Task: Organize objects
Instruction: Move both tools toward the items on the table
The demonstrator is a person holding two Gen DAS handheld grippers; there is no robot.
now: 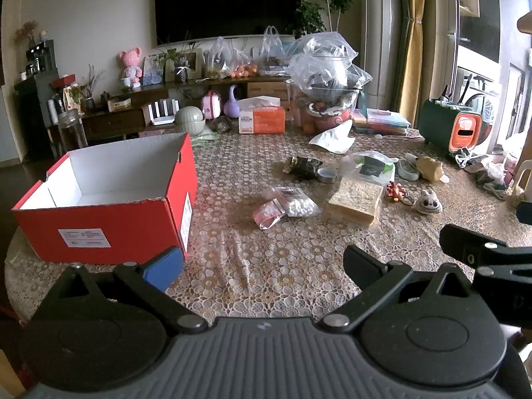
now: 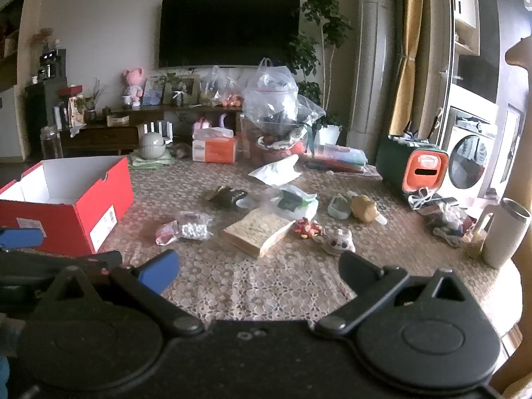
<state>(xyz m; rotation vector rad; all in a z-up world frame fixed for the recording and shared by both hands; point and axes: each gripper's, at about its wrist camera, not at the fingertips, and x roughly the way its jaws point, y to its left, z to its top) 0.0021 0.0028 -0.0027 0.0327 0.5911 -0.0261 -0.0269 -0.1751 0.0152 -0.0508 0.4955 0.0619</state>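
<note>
This is a lived-in home, a living room. A big dark television (image 1: 227,3) hangs on the wall above a low wooden cabinet (image 1: 113,118) crowded with a pink plush doll (image 1: 130,63) and photo frames. A washing machine (image 2: 470,161) stands beyond yellow curtains (image 2: 407,50), and a lace-patterned tablecloth (image 1: 266,266) covers the cluttered table.

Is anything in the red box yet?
No, the red box shows only its bare white inside; the small items lie on the table.

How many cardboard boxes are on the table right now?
1: the red box sits open at the table's left edge, left of the loose items. More could be hidden behind the plastic bags at the back.
</note>
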